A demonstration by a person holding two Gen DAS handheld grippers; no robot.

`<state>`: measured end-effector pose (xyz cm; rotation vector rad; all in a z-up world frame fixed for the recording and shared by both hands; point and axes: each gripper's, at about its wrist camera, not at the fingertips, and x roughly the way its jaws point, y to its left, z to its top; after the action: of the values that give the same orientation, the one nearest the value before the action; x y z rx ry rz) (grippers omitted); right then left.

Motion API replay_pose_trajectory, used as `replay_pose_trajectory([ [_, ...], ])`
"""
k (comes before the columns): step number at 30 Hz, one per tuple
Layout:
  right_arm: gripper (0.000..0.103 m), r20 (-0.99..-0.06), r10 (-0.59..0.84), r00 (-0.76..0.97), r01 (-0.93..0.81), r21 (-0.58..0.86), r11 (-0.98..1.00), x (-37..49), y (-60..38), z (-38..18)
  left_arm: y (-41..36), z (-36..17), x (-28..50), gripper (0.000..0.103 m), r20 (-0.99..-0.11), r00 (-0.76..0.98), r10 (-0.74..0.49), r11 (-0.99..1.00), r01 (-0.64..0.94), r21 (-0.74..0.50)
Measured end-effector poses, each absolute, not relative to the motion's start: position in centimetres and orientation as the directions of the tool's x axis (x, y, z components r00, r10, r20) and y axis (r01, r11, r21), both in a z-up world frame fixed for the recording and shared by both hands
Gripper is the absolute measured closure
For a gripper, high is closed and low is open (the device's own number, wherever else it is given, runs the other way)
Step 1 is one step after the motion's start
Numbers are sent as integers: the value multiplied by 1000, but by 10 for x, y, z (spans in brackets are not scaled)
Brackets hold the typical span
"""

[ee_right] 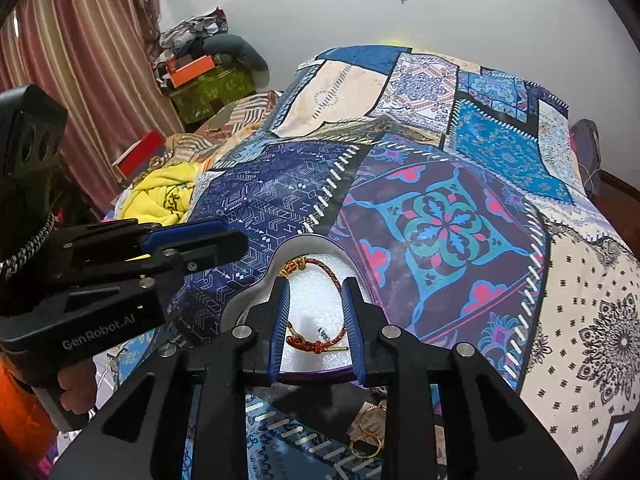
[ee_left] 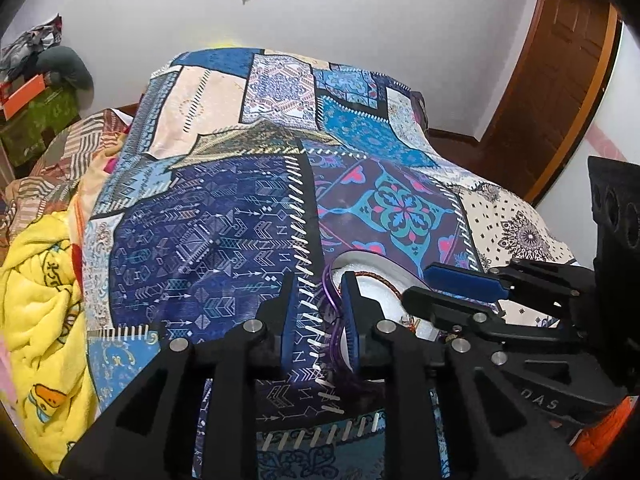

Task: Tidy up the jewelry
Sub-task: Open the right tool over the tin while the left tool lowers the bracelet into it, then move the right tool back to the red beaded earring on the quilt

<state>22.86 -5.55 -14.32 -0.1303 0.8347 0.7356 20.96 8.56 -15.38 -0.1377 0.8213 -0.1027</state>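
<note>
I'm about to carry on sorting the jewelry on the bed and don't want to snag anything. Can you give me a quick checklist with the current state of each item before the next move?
1. Red braided bracelet lies inside the white-lined tray: ok.
2. Right claw open, its fingers either side of the bracelet: ok.
3. Right claw actually touching the bracelet: cannot tell.
4. Left claw open, with the tray's purple edge between its fingers: ok; contact cannot tell.
5. Gold rings collected in the tray: not ok, they lie on the bedspread in front of it.
6. The two claws apart from each other: ok in the right wrist view.
</note>
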Motion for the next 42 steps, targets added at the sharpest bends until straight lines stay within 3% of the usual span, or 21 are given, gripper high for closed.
replay_pose_trajectory([
  [10,79,-685,519,511,-609,138,781,214,-80,-119,75,-132,190,81,-698,706,-121,991,47,-125],
  [13,79,-678,508,532,-592,132,795,209,-90,-111,68,-122,180,70,-682,721,-123,992,62,-113],
  [23,79,-654,453,606,-514,114,850,188,-139,-92,37,-101,153,55,-658,741,-135,991,115,-75],
  [27,78,-654,424,626,-482,103,870,179,-159,-91,23,-103,147,53,-667,730,-152,988,138,-75],
  [32,70,-662,386,642,-440,94,893,172,-181,-95,6,-111,145,50,-687,706,-169,984,163,-74],
  [42,70,-713,320,623,-392,69,917,166,-209,-119,-30,-153,156,50,-779,595,-198,969,237,-65],
])
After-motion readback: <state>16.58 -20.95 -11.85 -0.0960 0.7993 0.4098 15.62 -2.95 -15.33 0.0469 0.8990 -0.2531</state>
